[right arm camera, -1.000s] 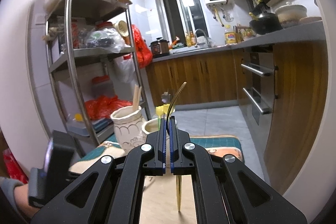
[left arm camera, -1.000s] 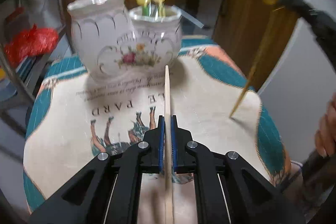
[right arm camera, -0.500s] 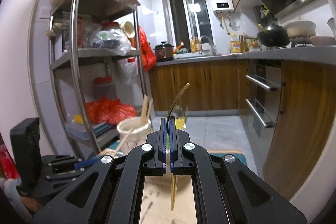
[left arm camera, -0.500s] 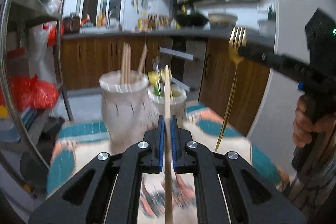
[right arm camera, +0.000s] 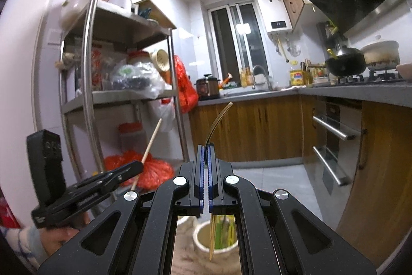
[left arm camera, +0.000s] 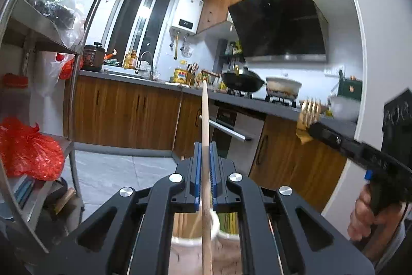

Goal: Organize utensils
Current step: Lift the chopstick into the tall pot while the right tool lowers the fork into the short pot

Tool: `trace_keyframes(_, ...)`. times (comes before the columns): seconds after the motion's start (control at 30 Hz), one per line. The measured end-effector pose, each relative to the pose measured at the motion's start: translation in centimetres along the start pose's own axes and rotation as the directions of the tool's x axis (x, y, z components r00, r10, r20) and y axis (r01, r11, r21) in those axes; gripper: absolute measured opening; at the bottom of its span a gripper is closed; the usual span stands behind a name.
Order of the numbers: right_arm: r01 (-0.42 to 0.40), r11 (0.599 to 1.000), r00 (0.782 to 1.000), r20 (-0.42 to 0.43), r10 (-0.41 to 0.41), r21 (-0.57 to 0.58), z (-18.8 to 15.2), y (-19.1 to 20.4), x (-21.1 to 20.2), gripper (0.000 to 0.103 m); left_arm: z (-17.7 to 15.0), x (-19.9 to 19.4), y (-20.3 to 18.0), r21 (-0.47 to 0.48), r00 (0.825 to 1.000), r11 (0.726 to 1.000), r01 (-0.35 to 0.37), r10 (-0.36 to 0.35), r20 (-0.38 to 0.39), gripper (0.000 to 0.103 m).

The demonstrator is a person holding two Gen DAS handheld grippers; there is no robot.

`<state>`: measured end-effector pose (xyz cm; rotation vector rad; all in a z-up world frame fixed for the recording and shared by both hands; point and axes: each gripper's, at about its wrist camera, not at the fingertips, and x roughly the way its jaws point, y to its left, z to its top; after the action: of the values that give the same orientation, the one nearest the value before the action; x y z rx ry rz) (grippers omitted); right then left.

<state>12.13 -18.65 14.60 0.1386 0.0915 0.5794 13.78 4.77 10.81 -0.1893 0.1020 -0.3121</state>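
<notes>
Left wrist view: we are pinching a chopstick (left arm camera: 204,135) in the left gripper (left arm camera: 205,159) above the chopstick jar (left arm camera: 180,244); right gripper (right arm camera: 205,159) is clamping a fork (right arm camera: 219,120) over its cup (right arm camera: 200,236). Next, lowering each straight in.

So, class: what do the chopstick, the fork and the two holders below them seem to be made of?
Chopstick: pale, matte, probably wood or bamboo.
Fork: gold and shiny, likely metal with a gold finish.
Two holders: white with a soft sheen, probably glazed ceramic, though only their rims show.
</notes>
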Motion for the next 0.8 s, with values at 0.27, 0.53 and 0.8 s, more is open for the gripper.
trace_keyframes(0.27,-0.007,0.999,1.0,0.018,0.006,0.033,-0.2,-1.0,1.7,0.003,0.1,3.2,1.0,-0.034,0.998,0.999,-0.005,0.007,0.057,0.006)
trace_keyframes(0.53,-0.017,0.998,0.997,0.071,0.012,0.063,0.1,-1.5,0.8,0.003,-1.9,5.7,1.8,0.004,0.996,0.997,-0.08,0.08,0.032,0.006)
trace_keyframes(0.8,0.045,0.995,0.994,0.097,-0.054,0.092,-0.9,-2.4,1.7,0.003,-3.7,5.2,2.8,0.002,0.995,0.996,-0.094,0.094,0.017,0.006)
